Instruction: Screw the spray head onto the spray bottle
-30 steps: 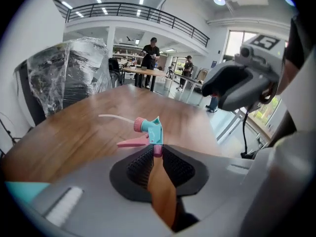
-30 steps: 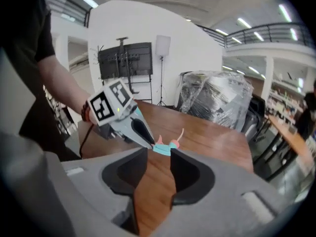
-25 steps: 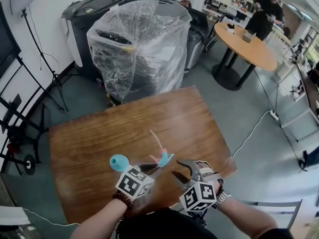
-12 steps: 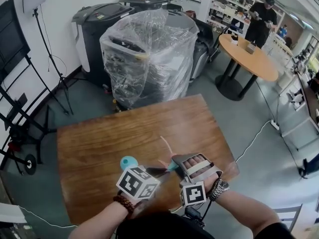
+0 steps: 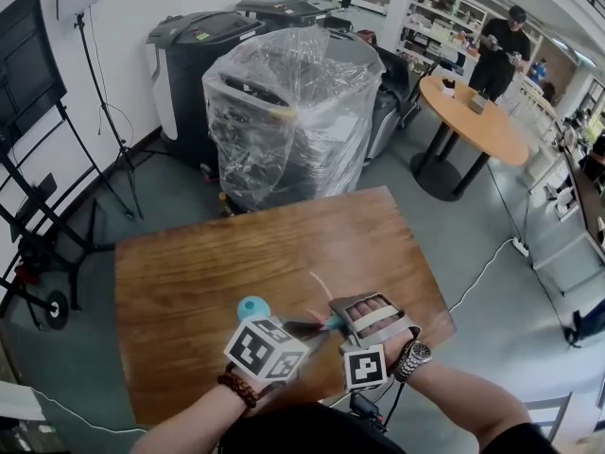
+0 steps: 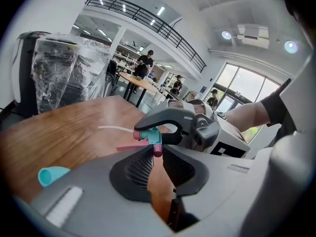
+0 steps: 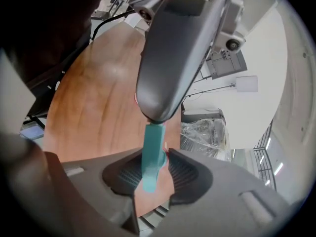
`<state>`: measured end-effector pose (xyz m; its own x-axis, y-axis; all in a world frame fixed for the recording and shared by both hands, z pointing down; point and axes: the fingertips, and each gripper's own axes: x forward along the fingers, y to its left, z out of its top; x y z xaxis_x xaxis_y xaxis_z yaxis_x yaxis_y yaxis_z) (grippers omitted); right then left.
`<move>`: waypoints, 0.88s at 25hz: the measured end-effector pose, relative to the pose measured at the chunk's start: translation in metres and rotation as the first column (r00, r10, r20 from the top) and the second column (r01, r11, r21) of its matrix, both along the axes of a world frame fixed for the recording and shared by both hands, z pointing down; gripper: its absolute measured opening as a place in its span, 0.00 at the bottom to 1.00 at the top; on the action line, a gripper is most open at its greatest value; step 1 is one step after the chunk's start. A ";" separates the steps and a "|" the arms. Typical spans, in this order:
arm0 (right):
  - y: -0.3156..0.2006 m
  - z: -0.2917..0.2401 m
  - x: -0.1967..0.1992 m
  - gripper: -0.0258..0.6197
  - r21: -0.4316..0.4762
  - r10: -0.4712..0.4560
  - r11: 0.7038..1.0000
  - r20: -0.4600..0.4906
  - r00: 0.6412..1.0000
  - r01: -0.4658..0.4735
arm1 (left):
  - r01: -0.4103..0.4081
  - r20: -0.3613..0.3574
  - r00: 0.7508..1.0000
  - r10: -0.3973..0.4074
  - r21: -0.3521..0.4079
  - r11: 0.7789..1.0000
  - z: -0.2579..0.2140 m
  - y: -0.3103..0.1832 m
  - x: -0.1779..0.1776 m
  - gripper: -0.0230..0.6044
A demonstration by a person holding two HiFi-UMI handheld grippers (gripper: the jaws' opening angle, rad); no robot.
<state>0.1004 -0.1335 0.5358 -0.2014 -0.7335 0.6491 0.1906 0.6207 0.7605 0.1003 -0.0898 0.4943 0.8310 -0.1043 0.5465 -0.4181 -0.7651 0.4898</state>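
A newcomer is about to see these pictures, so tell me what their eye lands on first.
First comes the teal-and-pink spray head, held up over the near edge of the table. The left tongs grip its pink end, and the right tongs have just been closing on its teal part. Behind the table stands a big plastic-wrapped machine.

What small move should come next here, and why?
Probably open the left gripper, freeing it for the spray bottle lying on the table. The left pinches the pink end of the spray head, and the right gripper's jaws have just been closing on its teal body.
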 end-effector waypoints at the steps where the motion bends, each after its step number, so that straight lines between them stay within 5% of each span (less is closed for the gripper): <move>1: 0.001 0.000 0.000 0.23 -0.011 0.005 1.000 0.002 1.000 -0.005 | 0.004 -0.007 1.000 -0.004 0.009 1.000 -0.003 -0.001 -0.001 0.16; 4: 0.002 -0.001 0.002 0.23 -0.049 0.030 0.998 0.022 0.999 -0.029 | 0.022 -0.031 0.999 -0.020 0.043 0.999 -0.011 -0.004 -0.005 0.18; 8: -0.001 -0.002 0.004 0.23 -0.128 0.094 0.989 0.135 0.986 -0.077 | 0.050 -0.046 0.998 -0.045 0.104 0.993 -0.022 -0.011 -0.013 0.33; 13: -0.004 -0.015 0.003 0.23 -0.313 0.267 0.934 0.298 0.916 -0.171 | 0.099 -0.023 0.995 -0.096 0.266 0.959 -0.036 -0.023 -0.038 0.42; 16: -0.008 -0.023 0.004 0.23 -0.411 0.366 0.889 0.374 0.852 -0.201 | 0.130 0.009 0.989 -0.145 0.396 0.909 -0.045 -0.031 -0.060 0.48; 19: -0.012 -0.033 0.005 0.23 -0.494 0.456 0.841 0.429 0.780 -0.219 | 0.148 0.059 0.975 -0.215 0.552 0.821 -0.045 -0.040 -0.087 0.56; 22: -0.014 -0.044 0.006 0.23 -0.573 0.539 0.789 0.470 0.699 -0.223 | 0.175 0.089 0.954 -0.288 0.614 0.770 -0.031 -0.046 -0.111 0.66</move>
